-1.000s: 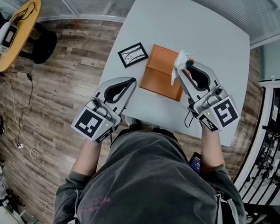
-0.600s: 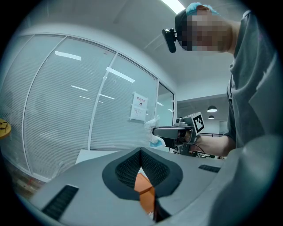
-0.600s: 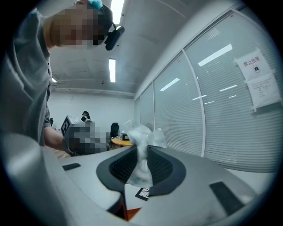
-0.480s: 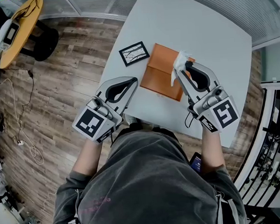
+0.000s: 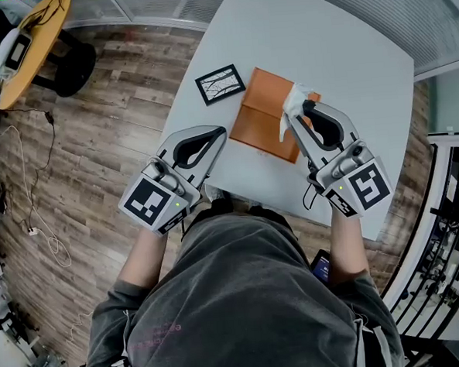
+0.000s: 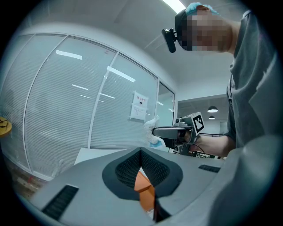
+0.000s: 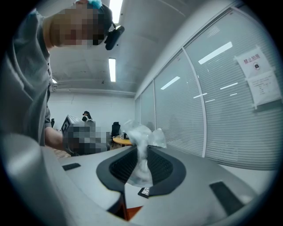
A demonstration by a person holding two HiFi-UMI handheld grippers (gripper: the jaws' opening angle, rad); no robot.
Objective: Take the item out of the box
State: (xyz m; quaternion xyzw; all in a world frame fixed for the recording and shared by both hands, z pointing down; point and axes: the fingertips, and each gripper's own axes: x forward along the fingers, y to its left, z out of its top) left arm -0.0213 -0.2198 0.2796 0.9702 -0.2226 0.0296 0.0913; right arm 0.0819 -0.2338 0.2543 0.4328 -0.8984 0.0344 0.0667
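**White packet pinched over the orange box**

The crumpled white translucent plastic packet (image 5: 295, 99) is clamped between the right gripper's (image 5: 296, 117) jaws, held in the air over the right edge of the flat orange cardboard box (image 5: 261, 115). The box lies on the pale grey table (image 5: 322, 49), and a small black-framed picture (image 5: 219, 85) lies just beside its left corner. The left gripper (image 5: 214, 135) hovers near the table's left edge, its jaws pressed together on nothing.
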